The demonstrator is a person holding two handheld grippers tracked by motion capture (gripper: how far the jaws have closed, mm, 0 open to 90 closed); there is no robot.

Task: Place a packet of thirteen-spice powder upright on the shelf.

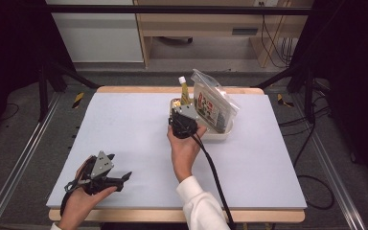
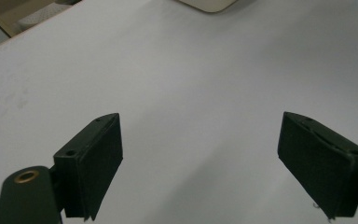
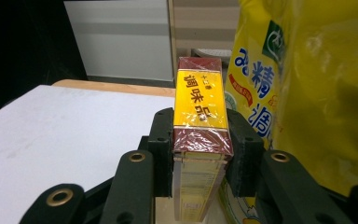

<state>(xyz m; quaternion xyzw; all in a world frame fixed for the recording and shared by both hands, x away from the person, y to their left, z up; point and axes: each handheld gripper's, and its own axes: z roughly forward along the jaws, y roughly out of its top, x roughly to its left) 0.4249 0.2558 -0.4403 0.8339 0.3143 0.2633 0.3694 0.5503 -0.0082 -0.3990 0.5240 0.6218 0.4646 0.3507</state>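
My right gripper (image 3: 199,149) is shut on a small upright box (image 3: 200,109) with a yellow label and dark red ends; both pads press its sides. In the high view that gripper (image 1: 184,115) sits at the near left corner of a white tray (image 1: 220,134) at the back of the table. A yellow packet (image 3: 307,88) stands just right of the box, and a clear bag of snacks (image 1: 212,103) leans in the tray. My left gripper (image 1: 122,178) rests near the table's front left corner. Its jaws stand wide open over bare mat (image 2: 200,154).
A small bottle with a white cap (image 1: 184,91) stands at the tray's far left. The grey mat (image 1: 124,129) covers the table. A black cable (image 1: 213,167) trails from the right gripper toward the front edge. Dark frame rails flank the table.
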